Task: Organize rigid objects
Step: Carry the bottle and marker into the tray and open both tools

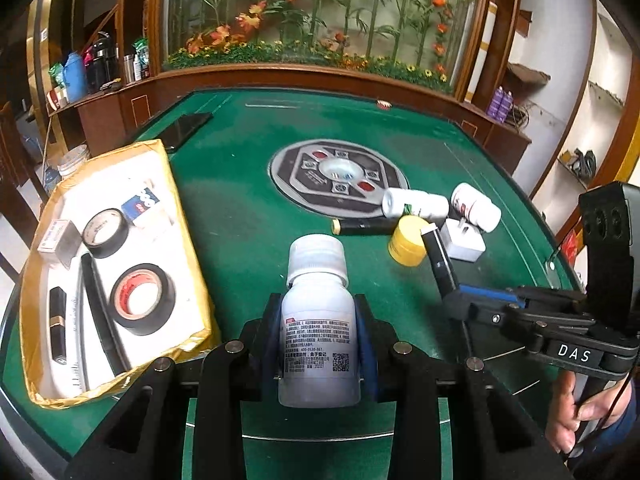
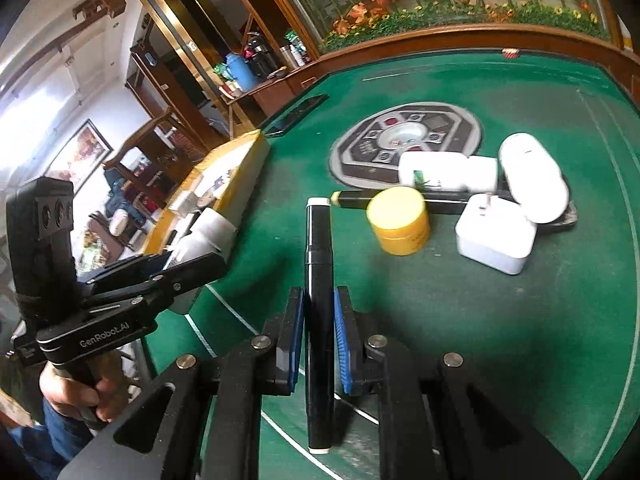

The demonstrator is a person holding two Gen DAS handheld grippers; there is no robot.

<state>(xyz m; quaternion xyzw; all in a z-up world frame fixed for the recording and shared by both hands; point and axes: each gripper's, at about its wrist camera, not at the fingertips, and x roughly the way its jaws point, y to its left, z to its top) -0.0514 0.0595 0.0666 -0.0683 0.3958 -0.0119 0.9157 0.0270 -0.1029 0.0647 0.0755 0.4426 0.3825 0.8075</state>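
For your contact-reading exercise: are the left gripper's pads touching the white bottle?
Touching. The left wrist view shows both blue pads of the left gripper pressed against the sides of the white bottle, no gap visible.

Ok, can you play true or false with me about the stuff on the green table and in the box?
1. The left gripper holds a white bottle. True.
2. The right gripper is empty. False: it is shut on a black marker.
3. Two rolls of black tape lie in the yellow box. True.
4. The little yellow jar is inside the box. False: it sits on the green table, beside a white plug adapter.
5. The white bottle's cap is off. False: it is on.
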